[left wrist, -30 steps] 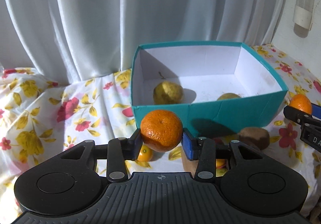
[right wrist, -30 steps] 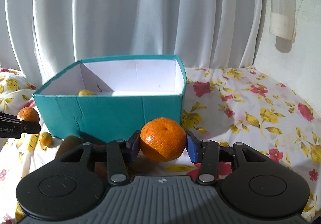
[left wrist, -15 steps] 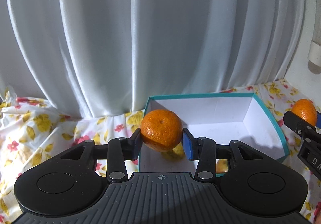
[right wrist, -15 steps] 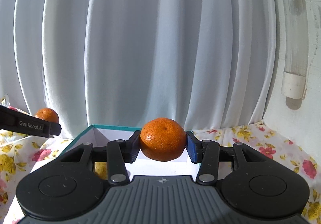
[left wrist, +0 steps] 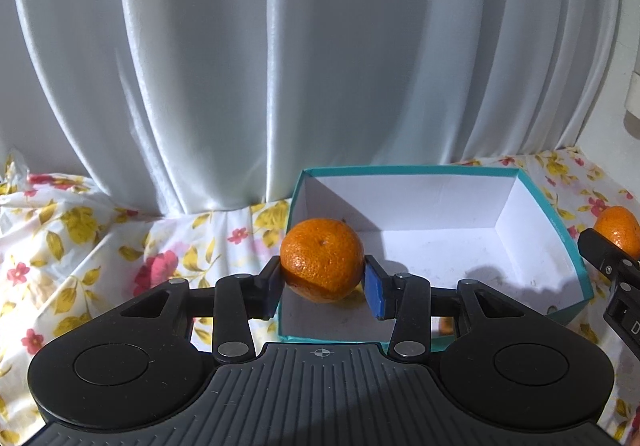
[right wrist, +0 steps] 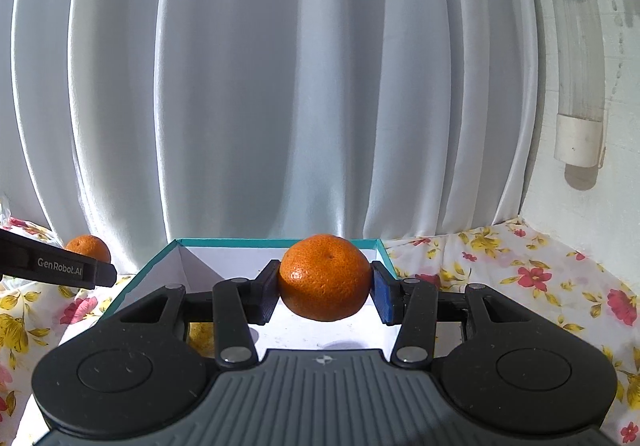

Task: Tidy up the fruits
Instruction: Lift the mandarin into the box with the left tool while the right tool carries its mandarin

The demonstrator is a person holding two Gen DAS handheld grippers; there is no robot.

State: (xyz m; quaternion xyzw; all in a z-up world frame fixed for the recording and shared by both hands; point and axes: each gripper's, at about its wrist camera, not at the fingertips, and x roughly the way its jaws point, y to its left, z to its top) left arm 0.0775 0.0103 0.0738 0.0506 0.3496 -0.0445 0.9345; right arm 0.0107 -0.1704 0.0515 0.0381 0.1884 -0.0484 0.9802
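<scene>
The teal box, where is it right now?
The teal box sits on the floral cloth against the white curtain, just ahead of both tools; the left tool holds its orange over the box's near-left corner.

A home room, by the look of it: a white pleated curtain (left wrist: 280, 66) hangs behind a counter spread with a flowered cloth (right wrist: 520, 270), beside a plastered wall (right wrist: 600, 206).

Both the left gripper (left wrist: 323, 288) and right gripper (right wrist: 325, 293) are matte black with ribbed grey housings, round side discs, silver pivot screws, blue-padded fingers (left wrist: 375, 296), and white "GenRobot.AI" lettering.
</scene>
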